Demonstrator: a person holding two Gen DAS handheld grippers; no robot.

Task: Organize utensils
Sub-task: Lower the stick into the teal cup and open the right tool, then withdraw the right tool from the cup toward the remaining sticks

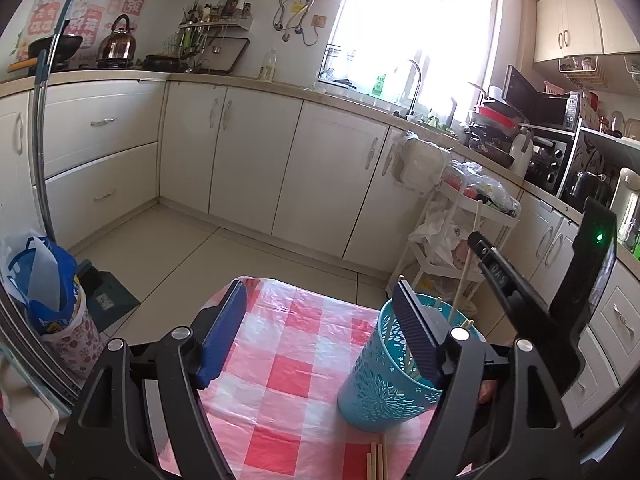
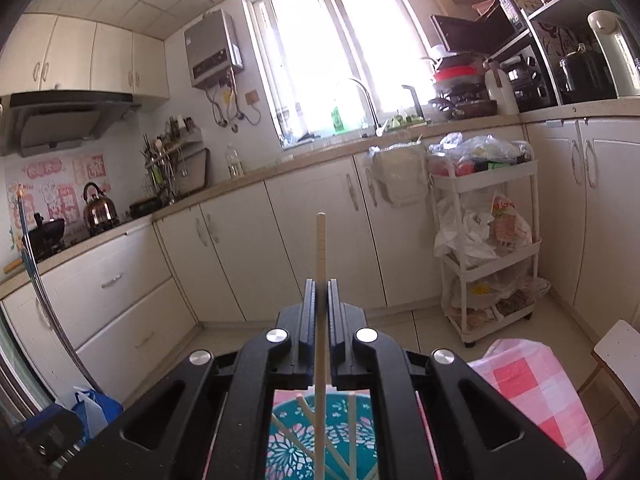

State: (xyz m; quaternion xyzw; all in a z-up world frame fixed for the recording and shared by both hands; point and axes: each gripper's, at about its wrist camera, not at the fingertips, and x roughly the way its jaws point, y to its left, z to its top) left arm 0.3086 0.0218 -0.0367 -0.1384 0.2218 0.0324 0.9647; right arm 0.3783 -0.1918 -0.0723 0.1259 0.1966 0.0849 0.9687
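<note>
- A kitchen is shown, with cream cabinets [image 1: 256, 148] running under a bright window [image 1: 416, 20].
- A table covered by a pink-and-white checked cloth [image 1: 288, 380] is seen near the cameras.
- A white three-shelf trolley [image 2: 486, 256] is parked against the far cabinets, loaded with plastic bags; red print on one bag is too small to be read.
- Pink posters [image 1: 96, 12] with Chinese characters are fixed to the far left wall; only a large "發" can be made out.
- A green bottle label [image 1: 380, 82] reading "AXE" is visible on the windowsill.
- A teal perforated utensil holder [image 1: 384, 376] is stood on the cloth, at the right; several chopsticks are already held in it.
- The left gripper [image 1: 320, 332] is spread wide with nothing between its blue pads; its right finger is seen in front of the holder's rim.
- The right gripper [image 2: 321, 300] is pressed together, pinching a single wooden chopstick [image 2: 321, 248] upright above the holder.
- More chopsticks [image 1: 378, 460] are left lying on the cloth near the holder's base.
</note>
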